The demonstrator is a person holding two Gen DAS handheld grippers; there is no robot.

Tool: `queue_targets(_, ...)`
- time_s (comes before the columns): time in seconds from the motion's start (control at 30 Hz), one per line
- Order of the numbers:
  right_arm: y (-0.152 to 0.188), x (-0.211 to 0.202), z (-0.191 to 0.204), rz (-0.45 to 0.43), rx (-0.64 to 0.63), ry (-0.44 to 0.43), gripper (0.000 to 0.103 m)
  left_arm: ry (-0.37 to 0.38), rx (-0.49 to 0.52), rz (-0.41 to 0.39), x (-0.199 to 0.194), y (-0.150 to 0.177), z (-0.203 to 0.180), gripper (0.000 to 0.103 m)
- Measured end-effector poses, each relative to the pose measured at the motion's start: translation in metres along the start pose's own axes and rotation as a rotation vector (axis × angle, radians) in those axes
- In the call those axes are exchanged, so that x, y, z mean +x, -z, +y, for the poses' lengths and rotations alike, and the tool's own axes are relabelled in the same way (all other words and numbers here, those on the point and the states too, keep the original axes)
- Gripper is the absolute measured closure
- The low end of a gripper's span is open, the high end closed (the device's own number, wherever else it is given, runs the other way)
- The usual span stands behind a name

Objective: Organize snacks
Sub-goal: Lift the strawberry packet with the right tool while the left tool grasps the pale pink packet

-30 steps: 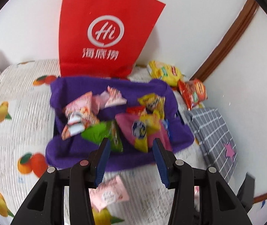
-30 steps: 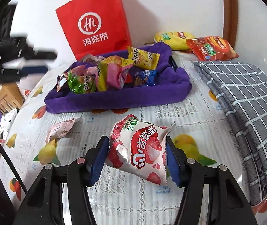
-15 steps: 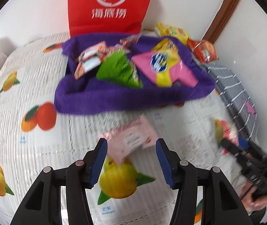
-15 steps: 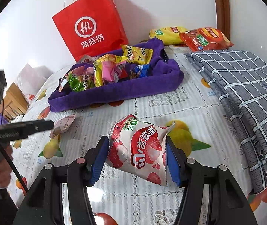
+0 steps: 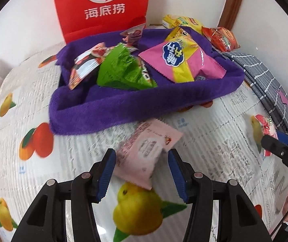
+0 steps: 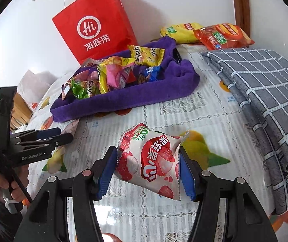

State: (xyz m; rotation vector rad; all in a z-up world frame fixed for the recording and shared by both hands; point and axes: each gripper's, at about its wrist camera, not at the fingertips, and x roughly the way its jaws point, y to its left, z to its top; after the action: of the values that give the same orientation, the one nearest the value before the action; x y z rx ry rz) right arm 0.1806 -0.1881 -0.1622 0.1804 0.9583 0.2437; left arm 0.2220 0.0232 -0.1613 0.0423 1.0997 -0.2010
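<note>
Claw pads on the right [image 6: 147, 173] pinch a puffy glossy lychee pouch [image 6: 151, 162]; left claw [image 5: 142, 176] spread around a flat matte pink sachet [image 5: 146, 151].

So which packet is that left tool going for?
Find the purple towel-lined tray before the red paper bag. Just in front of it, alone on the fruit-print tablecloth, lies a flat pale pink packet: the only snack outside the tray there, between open jaws.

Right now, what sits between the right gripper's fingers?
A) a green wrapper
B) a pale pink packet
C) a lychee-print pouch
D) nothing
C: the right gripper has both blue pads pressed against the white-and-red lychee-print pouch; the pale pink packet lies unclamped between the left gripper's pads.
</note>
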Motion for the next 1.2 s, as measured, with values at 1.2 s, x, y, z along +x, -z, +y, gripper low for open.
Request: queue_targets(1.2, -0.005, -0.03, 0.015, -0.047, -0.05, -0.002, 0.044, 0.099, -0.068, -0.058, -0.028, 0.009, -0.015, 0.066)
